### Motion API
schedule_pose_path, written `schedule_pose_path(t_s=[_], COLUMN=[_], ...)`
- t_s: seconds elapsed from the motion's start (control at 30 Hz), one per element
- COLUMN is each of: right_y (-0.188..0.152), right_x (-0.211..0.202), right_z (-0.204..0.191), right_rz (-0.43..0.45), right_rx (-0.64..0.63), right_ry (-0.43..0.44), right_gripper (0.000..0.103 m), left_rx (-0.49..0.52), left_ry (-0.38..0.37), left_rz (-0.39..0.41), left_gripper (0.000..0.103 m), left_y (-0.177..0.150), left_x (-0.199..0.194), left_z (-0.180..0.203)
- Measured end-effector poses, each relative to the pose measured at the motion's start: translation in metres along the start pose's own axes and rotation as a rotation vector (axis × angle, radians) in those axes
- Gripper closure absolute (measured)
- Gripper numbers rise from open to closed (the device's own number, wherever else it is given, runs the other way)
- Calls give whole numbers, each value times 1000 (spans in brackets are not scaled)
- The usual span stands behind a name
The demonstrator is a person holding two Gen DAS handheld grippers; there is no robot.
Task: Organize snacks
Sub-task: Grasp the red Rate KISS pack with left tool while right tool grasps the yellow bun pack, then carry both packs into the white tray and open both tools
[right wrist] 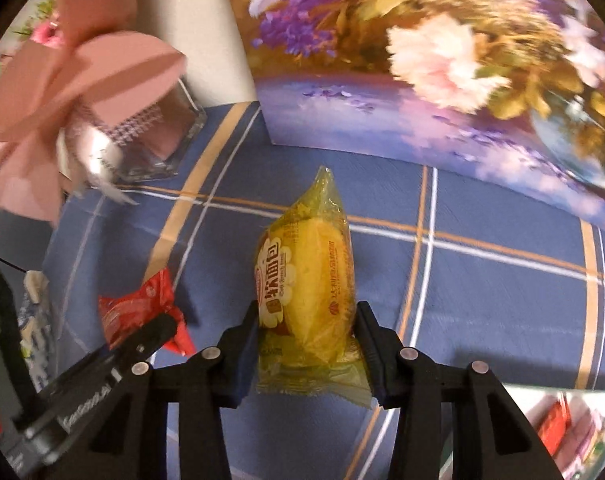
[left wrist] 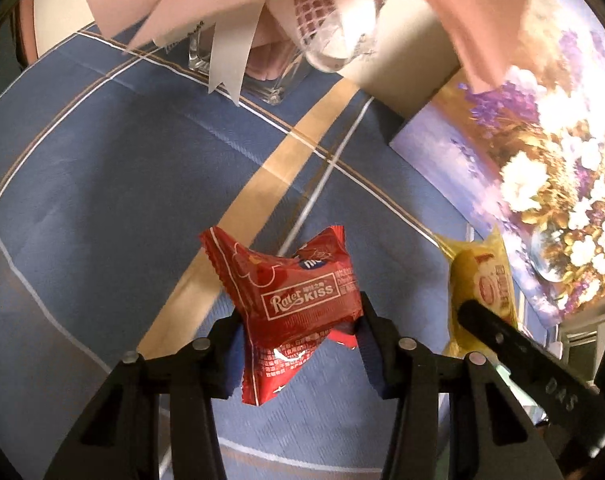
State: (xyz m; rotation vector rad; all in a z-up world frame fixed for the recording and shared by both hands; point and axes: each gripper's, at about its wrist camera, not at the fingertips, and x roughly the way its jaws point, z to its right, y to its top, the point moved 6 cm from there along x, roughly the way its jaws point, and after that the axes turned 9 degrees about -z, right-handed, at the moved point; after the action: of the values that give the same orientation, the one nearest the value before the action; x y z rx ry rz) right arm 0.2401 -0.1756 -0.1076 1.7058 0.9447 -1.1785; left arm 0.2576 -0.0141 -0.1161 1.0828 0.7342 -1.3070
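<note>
A red snack packet point(left wrist: 298, 300) marked "Rater KISS" hangs above the blue checked cloth, and my left gripper point(left wrist: 302, 312) is shut on its lower half, crumpling it. A yellow soft-bread packet point(right wrist: 310, 280) is pinched upright between the pads of my right gripper point(right wrist: 308, 312), also off the cloth. In the left wrist view the yellow packet point(left wrist: 482, 292) shows at the right with one right finger point(left wrist: 502, 336) across it. In the right wrist view the red packet point(right wrist: 142, 312) shows at the lower left behind a left finger point(right wrist: 142, 344).
The blue checked tablecloth point(left wrist: 102, 180) covers the surface. A square glass vase point(right wrist: 162, 136) with a pink bow point(right wrist: 82, 80) stands at the back left. A flower painting point(right wrist: 422, 60) leans at the back right. A clear container rim point(right wrist: 562, 396) with red packets shows at the lower right.
</note>
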Motion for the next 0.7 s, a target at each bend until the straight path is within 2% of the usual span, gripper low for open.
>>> schedule_pose_path(t_s=[0.43, 0.53, 0.7], right_y=[-81, -98, -124], right_x=[-100, -114, -130], right_z=[7, 13, 31], right_rz=[76, 94, 121], right_rx=[66, 96, 162], right_ry=[-33, -38, -103], right_gripper=[55, 55, 55], left_rx=[36, 49, 52], left_ry=[-53, -67, -93], left_rz=[23, 19, 6], left_gripper=[53, 53, 53], left_y=[-43, -54, -73], left_x=[-69, -76, -80], left_z=[59, 64, 73])
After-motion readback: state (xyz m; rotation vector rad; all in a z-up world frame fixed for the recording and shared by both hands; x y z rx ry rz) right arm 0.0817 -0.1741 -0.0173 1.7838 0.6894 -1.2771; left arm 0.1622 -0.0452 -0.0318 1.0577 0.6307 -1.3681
